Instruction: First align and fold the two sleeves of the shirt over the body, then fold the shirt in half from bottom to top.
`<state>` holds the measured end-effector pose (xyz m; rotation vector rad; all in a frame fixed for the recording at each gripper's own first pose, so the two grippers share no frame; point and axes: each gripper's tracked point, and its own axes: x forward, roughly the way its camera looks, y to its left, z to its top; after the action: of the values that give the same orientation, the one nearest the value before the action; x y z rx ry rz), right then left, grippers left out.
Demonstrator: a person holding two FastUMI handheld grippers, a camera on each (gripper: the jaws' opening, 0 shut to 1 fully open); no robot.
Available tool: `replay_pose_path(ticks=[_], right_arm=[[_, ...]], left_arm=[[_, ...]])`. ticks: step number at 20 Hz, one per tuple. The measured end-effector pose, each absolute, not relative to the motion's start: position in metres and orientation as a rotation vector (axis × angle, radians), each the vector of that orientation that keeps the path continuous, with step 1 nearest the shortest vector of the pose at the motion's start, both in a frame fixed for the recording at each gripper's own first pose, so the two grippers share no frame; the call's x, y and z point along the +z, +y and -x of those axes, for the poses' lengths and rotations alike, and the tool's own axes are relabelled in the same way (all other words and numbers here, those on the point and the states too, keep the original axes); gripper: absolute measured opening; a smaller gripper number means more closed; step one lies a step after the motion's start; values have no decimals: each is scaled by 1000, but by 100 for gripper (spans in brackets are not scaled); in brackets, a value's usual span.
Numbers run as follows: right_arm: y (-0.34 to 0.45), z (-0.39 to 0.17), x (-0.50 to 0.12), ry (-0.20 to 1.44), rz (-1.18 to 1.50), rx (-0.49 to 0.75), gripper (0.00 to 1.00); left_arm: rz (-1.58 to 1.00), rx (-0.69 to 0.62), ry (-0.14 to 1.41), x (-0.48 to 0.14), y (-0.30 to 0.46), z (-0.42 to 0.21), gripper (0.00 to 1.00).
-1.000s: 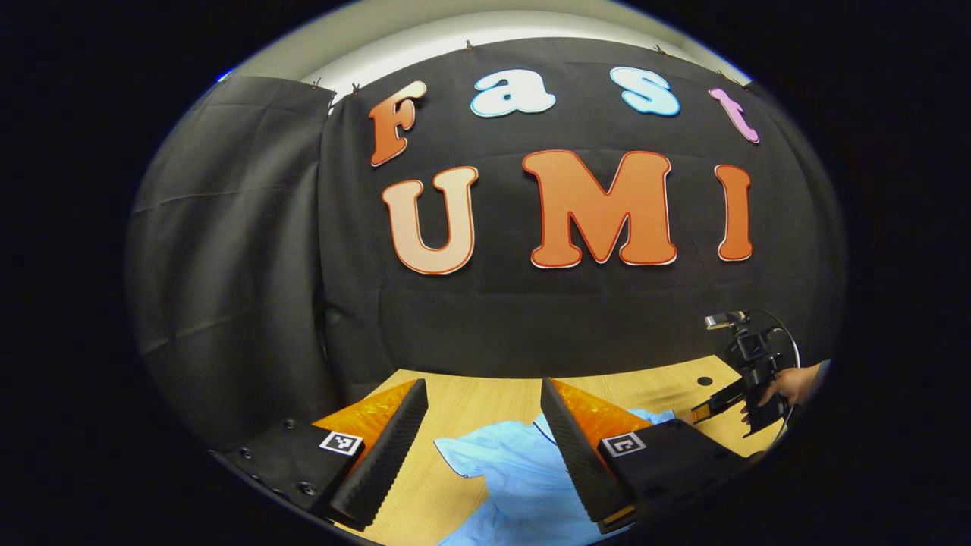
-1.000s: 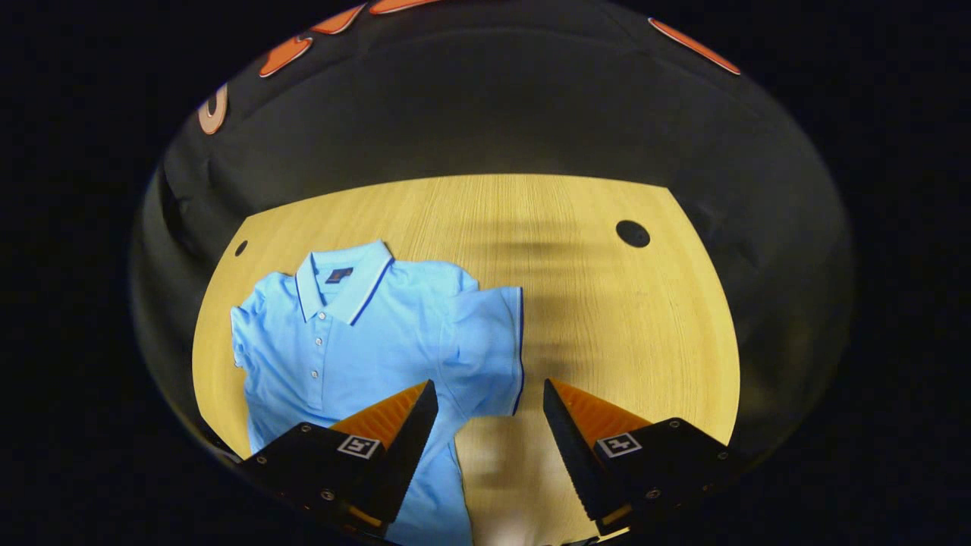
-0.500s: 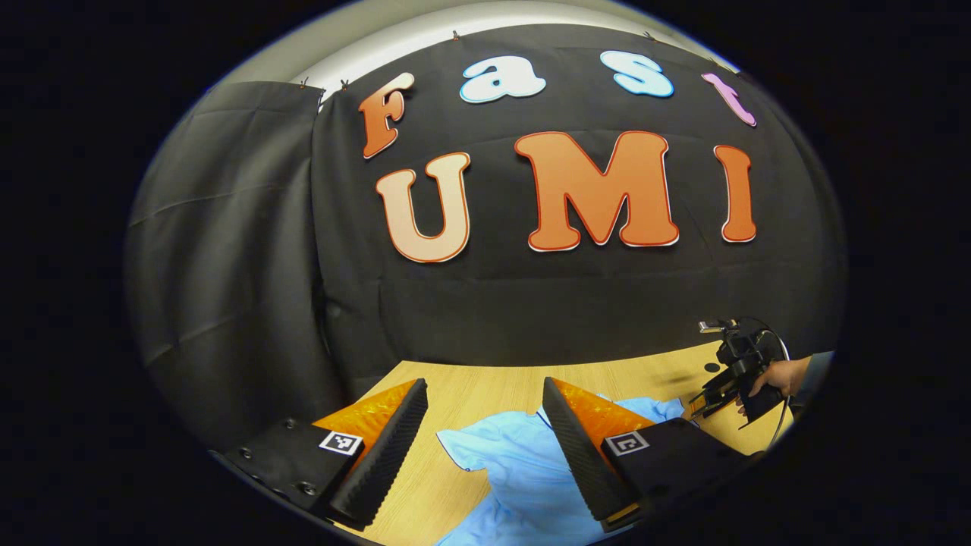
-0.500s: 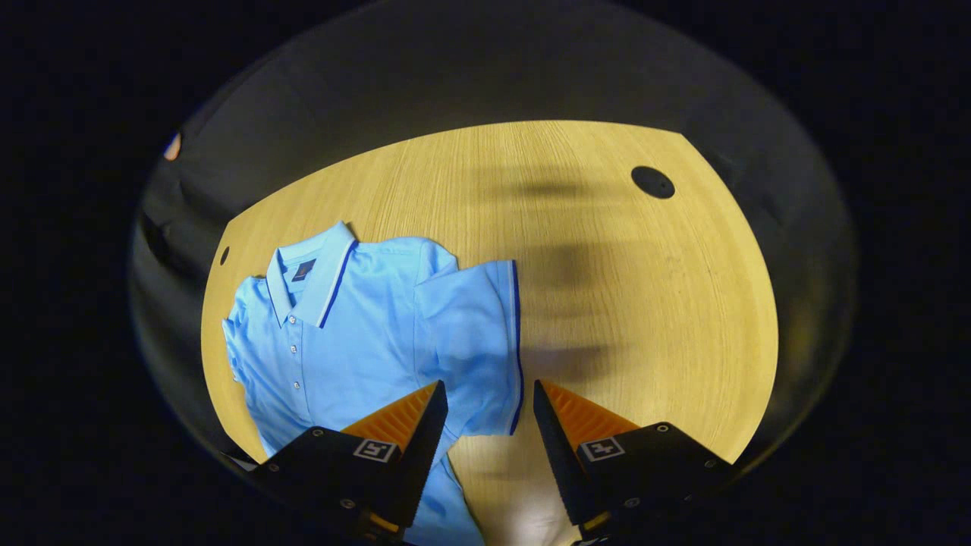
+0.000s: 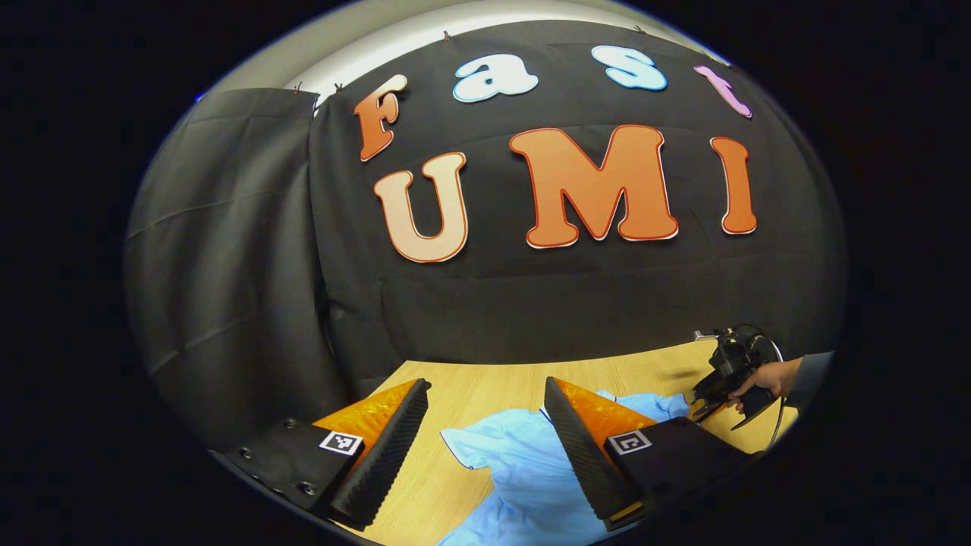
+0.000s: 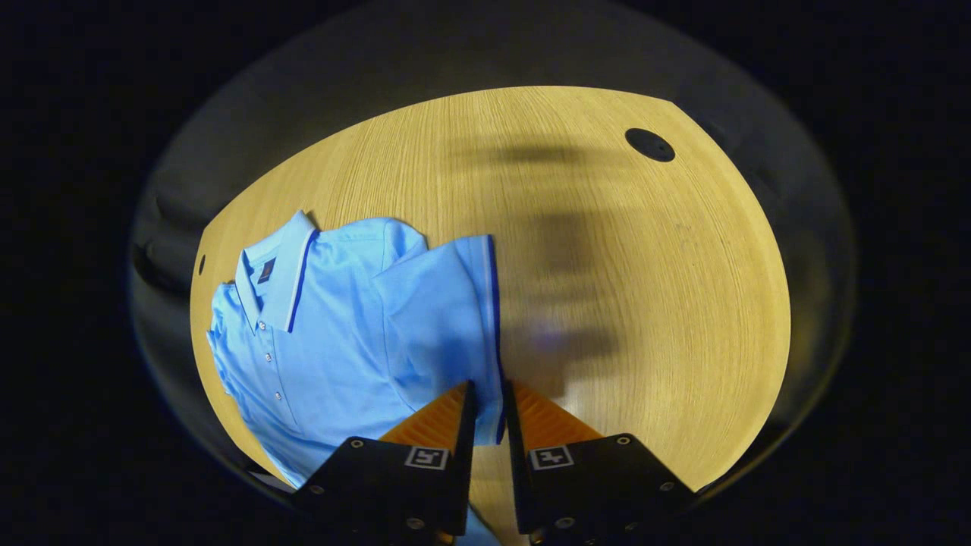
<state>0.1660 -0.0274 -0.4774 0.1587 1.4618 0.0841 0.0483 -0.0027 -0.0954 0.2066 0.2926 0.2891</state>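
- The table (image 6: 645, 303) carries the shirt (image 6: 334, 326), lying flat, collar away from the right gripper.
- The sleeve (image 6: 447, 311) hem sits between the right gripper (image 6: 489, 413) fingers, nearly closed, probably pinching it; lift low and carry it squarely over the body.
- The left gripper (image 5: 485, 440) hovers open above the shirt's other side.

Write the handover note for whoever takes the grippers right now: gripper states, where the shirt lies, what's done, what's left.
Right gripper: jaws nearly closed around the trimmed hem of the shirt's sleeve; firm pinch not confirmed.
Left gripper: open, empty, above the shirt's other side.
Shirt: face up, buttoned, on the wooden table, collar toward the wall.
Done: no fold finished.
Left: fold both sleeves over the body, then fold bottom to top.
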Motion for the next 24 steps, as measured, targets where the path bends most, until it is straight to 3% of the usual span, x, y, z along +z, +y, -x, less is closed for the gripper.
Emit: replay_pose_path(ticks=[3, 5, 10, 14, 16, 17, 19, 24], right_arm=[[-23, -181, -468, 1395, -195, 90, 8], [-8, -185, -452, 1367, -267, 135, 4], [37, -187, -423, 1318, -355, 280, 1], [7, -191, -439, 1295, -197, 200, 1], [-14, -188, -449, 1333, -175, 147, 21], [-22, -189, -452, 1340, -170, 131, 39], [-34, -188, -461, 1354, -155, 105, 58], [-40, -180, -479, 1395, -116, 100, 61]], left_arm=[[-214, 307, 288, -92, -3, -42, 100], [-218, 310, 283, -91, -4, -40, 100], [-228, 335, 267, -84, -2, -31, 100], [-233, 356, 260, -79, -3, -20, 100], [-242, 368, 256, -76, 0, -14, 100], [-242, 374, 258, -79, 1, -12, 100], [-230, 385, 267, -84, 1, -13, 100], [-250, 378, 266, -81, -10, -23, 100]])
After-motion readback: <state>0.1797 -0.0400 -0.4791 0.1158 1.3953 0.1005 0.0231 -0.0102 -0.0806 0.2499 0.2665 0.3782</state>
